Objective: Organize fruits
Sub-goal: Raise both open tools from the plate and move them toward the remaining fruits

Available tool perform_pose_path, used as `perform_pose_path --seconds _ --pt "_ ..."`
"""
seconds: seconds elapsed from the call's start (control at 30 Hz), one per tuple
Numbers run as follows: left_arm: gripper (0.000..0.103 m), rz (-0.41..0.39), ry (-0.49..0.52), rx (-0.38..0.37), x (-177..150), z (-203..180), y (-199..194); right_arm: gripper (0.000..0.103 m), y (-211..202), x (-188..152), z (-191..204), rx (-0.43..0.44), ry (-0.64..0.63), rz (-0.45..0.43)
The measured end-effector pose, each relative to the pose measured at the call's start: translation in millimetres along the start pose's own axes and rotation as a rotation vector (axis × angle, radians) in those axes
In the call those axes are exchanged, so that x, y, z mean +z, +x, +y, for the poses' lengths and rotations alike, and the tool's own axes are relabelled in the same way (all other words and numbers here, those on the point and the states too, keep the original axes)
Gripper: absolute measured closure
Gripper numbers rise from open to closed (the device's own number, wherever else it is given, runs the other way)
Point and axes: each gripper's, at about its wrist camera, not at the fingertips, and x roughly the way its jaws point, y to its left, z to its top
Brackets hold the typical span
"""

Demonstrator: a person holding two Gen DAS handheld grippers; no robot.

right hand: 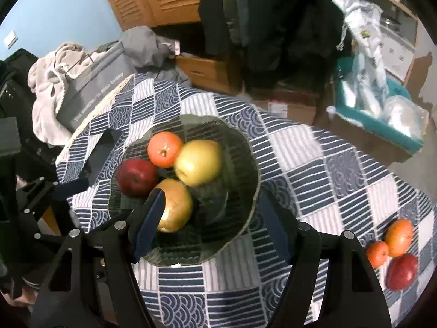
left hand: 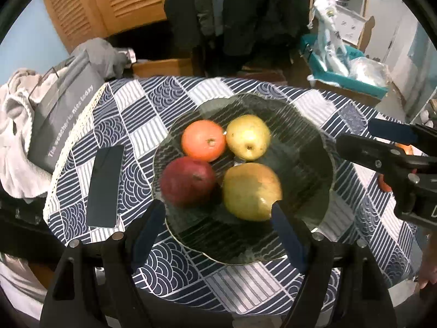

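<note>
A dark glass bowl [left hand: 314, 147] [right hand: 240, 147] on the patterned tablecloth holds an orange fruit [left hand: 203, 140] [right hand: 164, 149], a yellow apple [left hand: 248, 136] [right hand: 198, 162], a red apple [left hand: 188, 181] [right hand: 136, 177] and a yellow-brown pear [left hand: 251, 191] [right hand: 177, 205]. My left gripper [left hand: 217, 227] is open and empty over the bowl's near rim. My right gripper [right hand: 210, 216] is open and empty above the bowl; it also shows in the left wrist view [left hand: 382, 142]. Three fruits lie on the cloth at right: two orange ones [right hand: 400, 237] [right hand: 377, 254] and a red one [right hand: 402, 272].
A black phone [left hand: 105, 187] lies on the cloth left of the bowl. A grey bag [left hand: 58, 125] and laundry sit beyond the table's left edge. Boxes and a teal bin [right hand: 382, 120] stand on the floor behind.
</note>
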Motion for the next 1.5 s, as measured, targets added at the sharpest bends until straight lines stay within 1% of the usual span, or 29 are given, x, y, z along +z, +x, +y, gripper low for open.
perform_pose_path --seconds 0.1,0.23,0.4,0.7,0.83,0.93,1.13,1.37,1.5 --pt "0.022 -0.020 0.002 -0.013 2.5 -4.5 -9.7 0.031 -12.7 -1.5 -1.8 -0.019 -0.004 -0.023" --pt "0.022 -0.049 0.006 -0.039 6.6 -12.4 -24.7 0.031 -34.1 -4.2 -4.2 -0.091 -0.030 -0.056" --pt "0.022 -0.076 0.026 -0.069 10.5 -26.0 -39.9 0.031 -59.5 -7.8 -14.1 -0.149 -0.027 -0.089" --pt "0.022 -0.115 0.078 -0.109 15.2 -56.3 -60.4 0.030 -105.5 -17.7 -37.8 -0.207 0.025 -0.143" --pt "0.021 -0.125 0.093 -0.132 16.9 -69.2 -67.6 0.026 -127.0 -23.3 -49.8 -0.221 0.051 -0.179" --pt "0.018 -0.133 0.111 -0.143 17.2 -79.9 -72.4 0.025 -141.3 -29.1 -58.0 -0.240 0.058 -0.200" --pt "0.017 -0.147 0.146 -0.160 18.2 -101.6 -79.6 0.023 -161.3 -42.1 -75.9 -0.305 0.068 -0.216" --pt "0.017 -0.140 0.174 -0.185 19.1 -125.5 -83.0 0.019 -179.7 -58.8 -96.3 -0.362 0.083 -0.229" --pt "0.017 -0.142 0.197 -0.199 18.9 -140.8 -86.5 0.019 -186.9 -68.7 -109.5 -0.386 0.103 -0.229"
